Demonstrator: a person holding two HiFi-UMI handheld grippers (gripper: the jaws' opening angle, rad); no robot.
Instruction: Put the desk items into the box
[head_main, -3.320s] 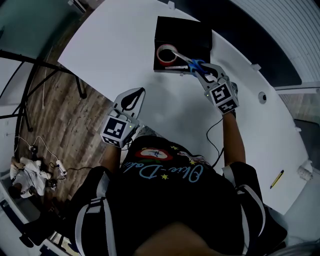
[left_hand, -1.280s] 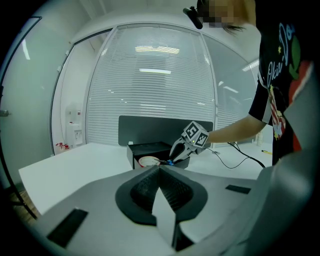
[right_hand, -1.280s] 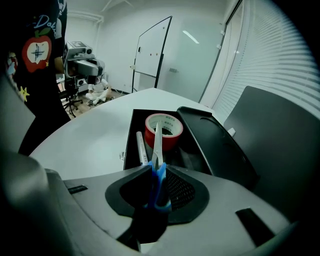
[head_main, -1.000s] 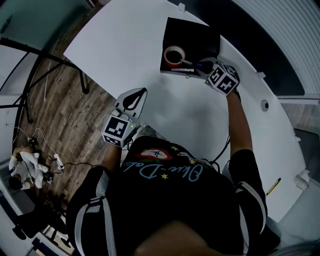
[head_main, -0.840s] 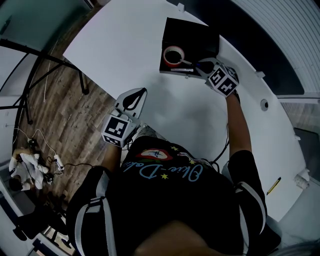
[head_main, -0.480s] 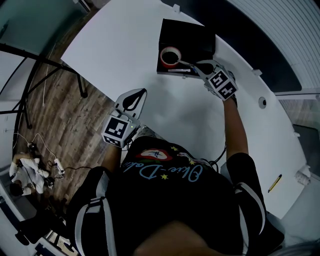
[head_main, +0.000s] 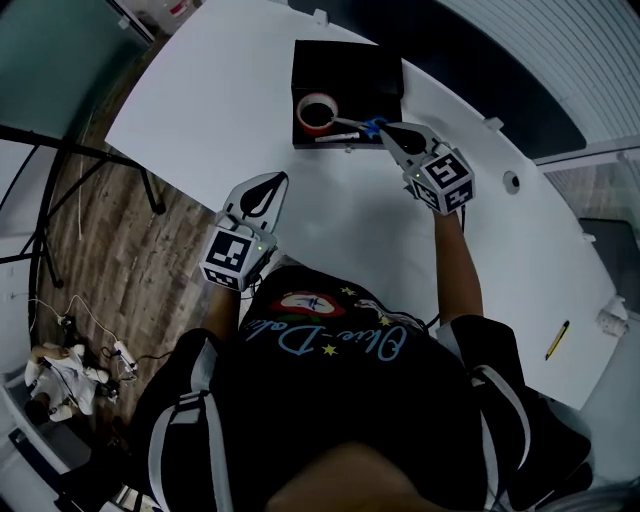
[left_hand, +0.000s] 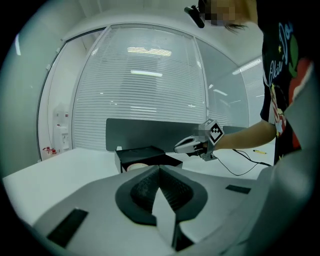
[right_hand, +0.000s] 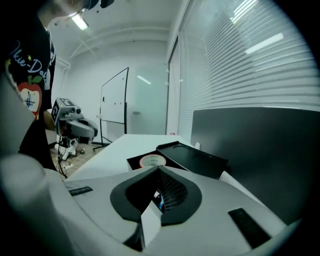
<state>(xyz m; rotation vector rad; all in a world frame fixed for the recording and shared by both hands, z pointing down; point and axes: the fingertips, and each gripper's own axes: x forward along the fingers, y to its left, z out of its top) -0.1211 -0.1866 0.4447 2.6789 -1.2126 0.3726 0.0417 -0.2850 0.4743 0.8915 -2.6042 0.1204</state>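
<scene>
The black box stands open at the far side of the white table. Inside lie a red-and-white tape roll, blue-handled scissors and a pen. My right gripper hovers over the box's near right corner. Its jaws have just been closing, and they meet with nothing pinched. In the right gripper view the right gripper points over the box and the tape roll; a sliver of blue shows behind the pads. My left gripper is shut and empty near the table's front edge.
A yellow pencil lies near the table's right edge. A round cable hole sits right of the box. A dark partition runs behind the table. Stand legs are on the wooden floor to the left.
The right gripper held the scissors over the box earlier; they now lie in the box. It has pulled up and back from the box with its jaws closed. The left gripper stayed put.
</scene>
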